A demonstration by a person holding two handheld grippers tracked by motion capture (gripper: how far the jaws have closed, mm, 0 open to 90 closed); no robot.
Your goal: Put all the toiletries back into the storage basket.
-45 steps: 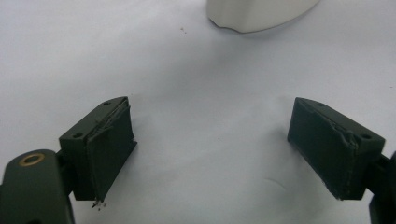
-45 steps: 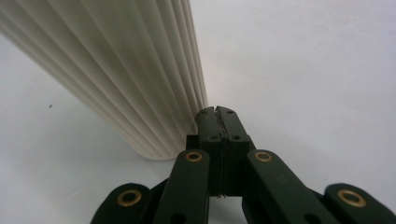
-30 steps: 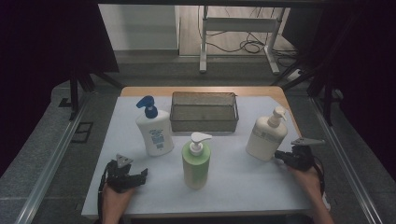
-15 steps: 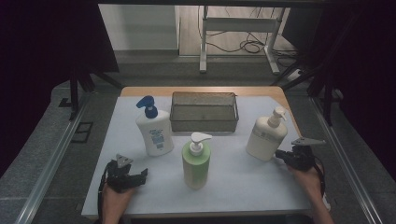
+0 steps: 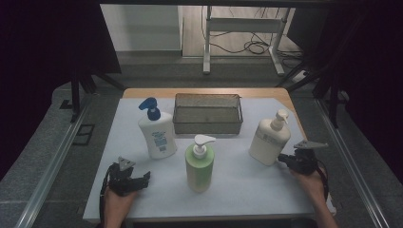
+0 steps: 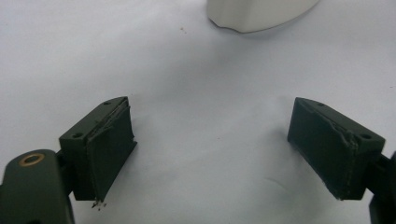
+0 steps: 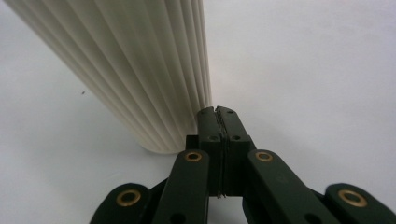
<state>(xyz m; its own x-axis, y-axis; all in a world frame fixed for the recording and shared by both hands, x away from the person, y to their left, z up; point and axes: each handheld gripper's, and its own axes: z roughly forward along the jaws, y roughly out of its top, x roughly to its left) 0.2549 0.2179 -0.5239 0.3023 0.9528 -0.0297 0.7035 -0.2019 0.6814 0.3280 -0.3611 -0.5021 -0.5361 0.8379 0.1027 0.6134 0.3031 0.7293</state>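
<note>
Nothing has moved: right tool [image 5: 284, 159] stays closed beside cream bottle [image 5: 269, 140].

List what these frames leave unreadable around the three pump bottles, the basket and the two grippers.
- Blue-pump bottle label: high view, print too small.
- Cream bottle: right gripper view, top cut off by the edge; contact with the shut right gripper unclear.
- Wire basket floor: high view, too dim to tell.
- White base beyond the open left gripper: cut off, bottle unidentifiable.

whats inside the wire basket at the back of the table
Nothing visible: the wire basket looks empty, its mesh floor showing from above. The strip just inside its near wall is partly screened by the mesh.
</note>
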